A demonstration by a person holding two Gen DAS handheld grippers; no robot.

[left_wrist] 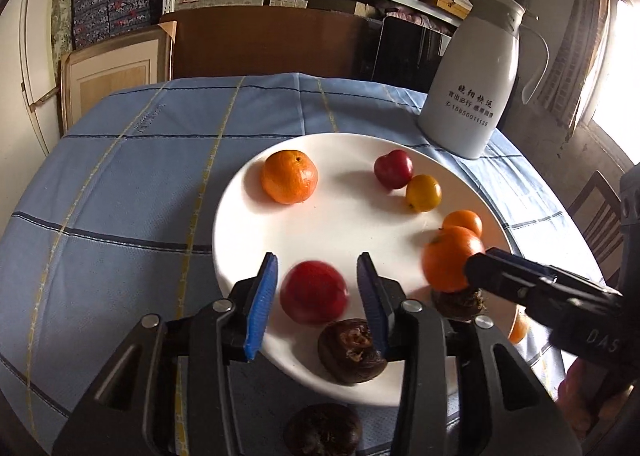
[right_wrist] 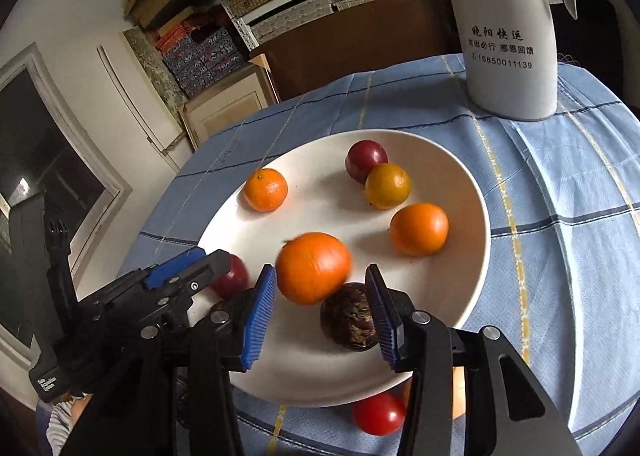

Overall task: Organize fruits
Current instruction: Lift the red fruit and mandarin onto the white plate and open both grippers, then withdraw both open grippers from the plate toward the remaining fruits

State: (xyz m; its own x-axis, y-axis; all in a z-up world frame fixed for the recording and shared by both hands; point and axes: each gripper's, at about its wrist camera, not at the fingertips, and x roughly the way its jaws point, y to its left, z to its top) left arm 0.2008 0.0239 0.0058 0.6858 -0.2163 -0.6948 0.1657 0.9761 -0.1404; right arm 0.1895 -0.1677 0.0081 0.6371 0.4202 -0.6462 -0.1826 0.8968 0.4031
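A white plate (left_wrist: 320, 151) (right_wrist: 440, 151) on the blue checked cloth holds a mandarin (left_wrist: 290, 175), a dark red plum (left_wrist: 393, 168), a yellow plum (left_wrist: 423, 193), a small orange (left_wrist: 463, 221) and wrinkled dark fruits (left_wrist: 352, 352). My left gripper (left_wrist: 318, 258) hangs over the plate's near edge. A blurred red fruit (left_wrist: 314, 292) lies between its blue pads, with a slim gap on each side. My right gripper (right_wrist: 321, 268) straddles a blurred orange (right_wrist: 314, 268). A gap shows at its right pad. Another dark fruit (right_wrist: 350, 316) sits just under it.
A tall white jug (left_wrist: 472, 95) (right_wrist: 508, 47) stands behind the plate on the right. Off the plate near me lie a dark fruit (left_wrist: 324, 432) and a red tomato (right_wrist: 378, 414). A wooden chair (left_wrist: 600, 215) stands to the right. Shelves with boxes fill the back.
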